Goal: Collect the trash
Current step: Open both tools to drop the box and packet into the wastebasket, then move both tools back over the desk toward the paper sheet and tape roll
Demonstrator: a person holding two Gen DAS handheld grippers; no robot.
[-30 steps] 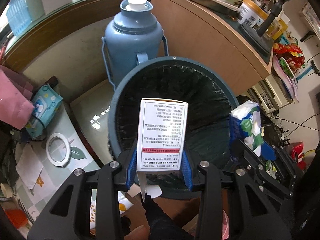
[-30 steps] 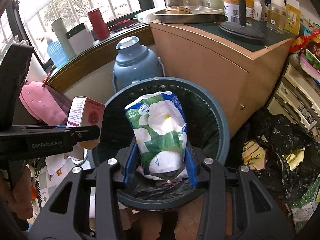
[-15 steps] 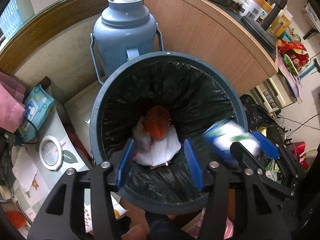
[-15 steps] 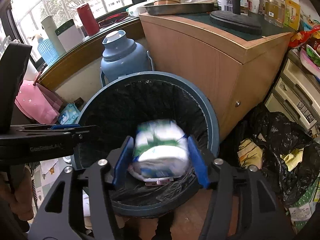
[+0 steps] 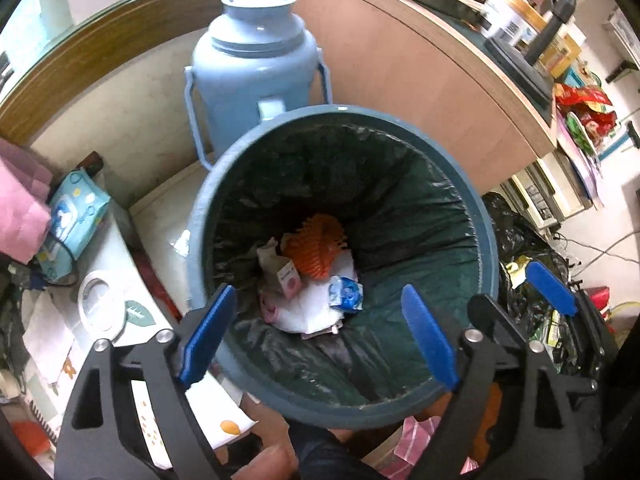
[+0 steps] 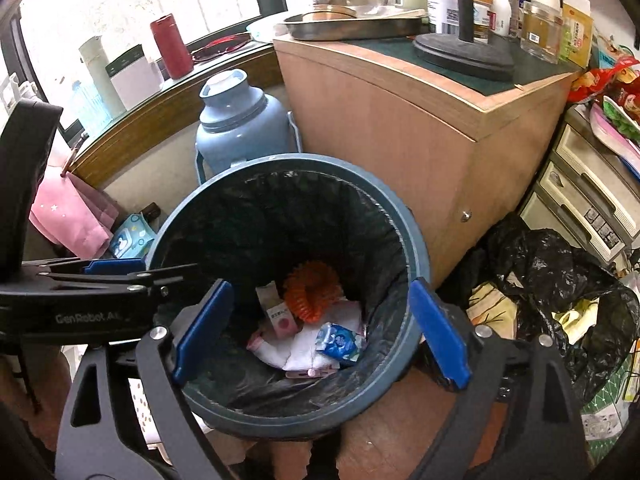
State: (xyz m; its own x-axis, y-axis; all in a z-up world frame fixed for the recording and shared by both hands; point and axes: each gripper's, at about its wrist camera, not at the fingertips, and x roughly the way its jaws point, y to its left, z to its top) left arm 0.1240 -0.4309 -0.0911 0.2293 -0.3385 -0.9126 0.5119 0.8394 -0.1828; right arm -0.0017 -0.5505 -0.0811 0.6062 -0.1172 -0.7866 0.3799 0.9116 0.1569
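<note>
A blue-grey trash bin [image 5: 490, 240] [image 6: 418, 248] with a black liner stands on the floor below both grippers. At its bottom lie a small white and pink box [image 5: 286, 276] [image 6: 280, 316], a blue and white tissue pack [image 5: 346, 292] [image 6: 338, 340], an orange spiky ball [image 5: 318, 246] [image 6: 312, 290] and white wrappers. My left gripper [image 5: 318, 340] hangs over the bin's near rim, jaws opening, nothing between them. My right gripper [image 6: 320, 336] is beside it, jaws opening too, also empty. The right gripper's blue pads [image 5: 550, 288] show at the right in the left wrist view.
A light blue thermos jug [image 5: 256, 76] [image 6: 240, 120] stands behind the bin against a wooden cabinet [image 6: 420, 140]. A black bag of rubbish [image 6: 552, 288] lies on the right. A cluttered table [image 5: 116, 260] with a tape roll [image 5: 98, 304] is on the left.
Both grippers have opened wide. The white box dropped from the left one and the tissue pack from the right one; both now lie at the bottom of the bin.
</note>
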